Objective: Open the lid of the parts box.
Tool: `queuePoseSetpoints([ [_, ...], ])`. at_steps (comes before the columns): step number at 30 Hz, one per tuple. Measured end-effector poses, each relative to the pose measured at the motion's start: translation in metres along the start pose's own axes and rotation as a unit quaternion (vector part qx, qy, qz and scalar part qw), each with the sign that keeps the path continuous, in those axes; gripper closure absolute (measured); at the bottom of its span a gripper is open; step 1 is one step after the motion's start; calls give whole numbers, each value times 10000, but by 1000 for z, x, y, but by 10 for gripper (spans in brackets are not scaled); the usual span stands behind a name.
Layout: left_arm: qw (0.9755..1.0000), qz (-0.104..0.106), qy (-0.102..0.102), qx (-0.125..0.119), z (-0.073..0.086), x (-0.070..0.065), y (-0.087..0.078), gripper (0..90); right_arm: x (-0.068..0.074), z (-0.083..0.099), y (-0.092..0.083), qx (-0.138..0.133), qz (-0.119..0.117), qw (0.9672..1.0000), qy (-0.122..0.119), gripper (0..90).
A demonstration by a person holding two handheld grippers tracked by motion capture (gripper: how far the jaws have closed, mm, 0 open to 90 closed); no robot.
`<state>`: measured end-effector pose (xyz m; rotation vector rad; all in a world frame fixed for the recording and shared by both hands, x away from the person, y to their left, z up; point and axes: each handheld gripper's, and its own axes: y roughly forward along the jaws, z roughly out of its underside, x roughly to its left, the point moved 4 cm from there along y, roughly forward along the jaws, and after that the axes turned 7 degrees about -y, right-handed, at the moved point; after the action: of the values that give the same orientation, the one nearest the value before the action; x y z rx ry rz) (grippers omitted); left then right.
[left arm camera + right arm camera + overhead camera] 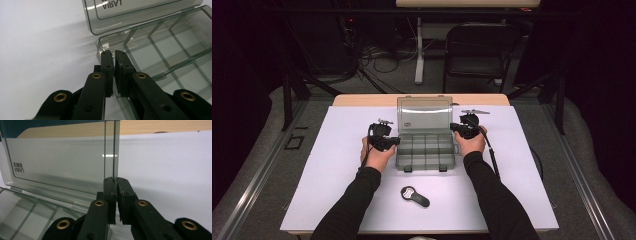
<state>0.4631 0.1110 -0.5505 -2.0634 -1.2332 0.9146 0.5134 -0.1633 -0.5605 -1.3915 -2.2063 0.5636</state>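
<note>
One black magnifier [414, 196] is seen near the worktop's [337, 165] near edge. Beyond it, at the middle, one smoky clear plastic organiser box [424, 150] lies open, divided into compartments, its lid [424, 114] raised upright at the far side. The left gripper [396, 141] is pinched on the box's left wall, the right gripper [454, 127] on the lid's right edge.

A fixed camera looks forward and down from above the person's side of the surface [337, 165]. Two close cameras ride the tongs, each facing along its jaws; all three views share the clear compartment box [424, 145] [160, 47] [57, 170].
</note>
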Motion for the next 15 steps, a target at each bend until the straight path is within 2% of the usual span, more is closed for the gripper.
queuePoseSetpoints([
  [15, 10000, -1, 3, -3, 0, 0, 0, 855, -1, 3, 6, 108, 122, 9999, 8, 873],
])
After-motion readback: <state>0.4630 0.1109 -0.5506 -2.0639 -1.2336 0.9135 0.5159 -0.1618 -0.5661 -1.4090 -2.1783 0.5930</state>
